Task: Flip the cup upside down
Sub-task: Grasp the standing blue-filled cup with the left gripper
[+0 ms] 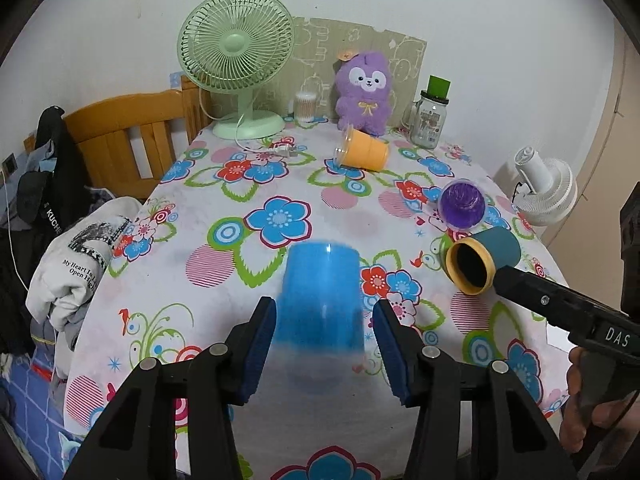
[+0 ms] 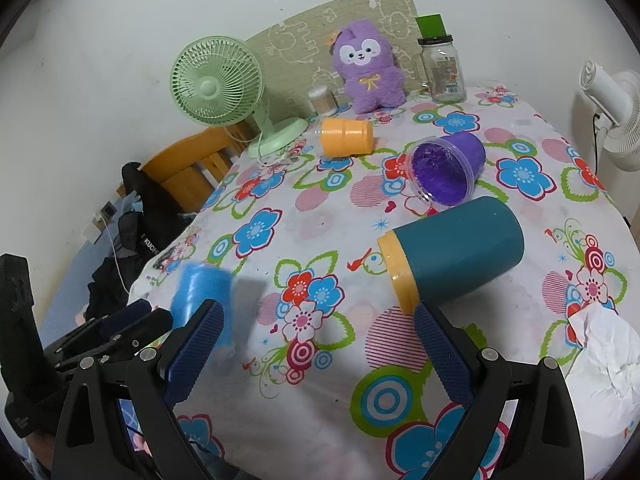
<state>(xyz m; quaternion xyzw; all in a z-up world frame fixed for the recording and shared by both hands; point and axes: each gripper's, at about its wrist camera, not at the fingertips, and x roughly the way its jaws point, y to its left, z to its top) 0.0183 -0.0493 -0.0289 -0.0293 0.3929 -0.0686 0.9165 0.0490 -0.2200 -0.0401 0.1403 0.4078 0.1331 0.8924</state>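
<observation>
A blue cup (image 1: pixel 322 300), blurred, stands bottom up on the floral tablecloth between the fingers of my left gripper (image 1: pixel 325 350). The jaws are open, with gaps on both sides of the cup. It shows blurred at the left of the right wrist view (image 2: pixel 204 300). My right gripper (image 2: pixel 318 354) is open and empty, just in front of a teal cup with a yellow rim (image 2: pixel 452 252) lying on its side. That cup also shows in the left wrist view (image 1: pixel 482 260). A purple cup (image 2: pixel 448 168) and an orange cup (image 2: pixel 346 136) lie on their sides farther back.
A green desk fan (image 1: pixel 236 60), a purple plush toy (image 1: pixel 362 92), a glass jar (image 1: pixel 430 120) and a cotton swab tub (image 1: pixel 305 106) line the table's far edge. Crumpled white paper (image 2: pixel 600 364) lies at the right. A wooden chair (image 1: pixel 132 140) with clothes stands left, a white fan (image 1: pixel 544 188) right.
</observation>
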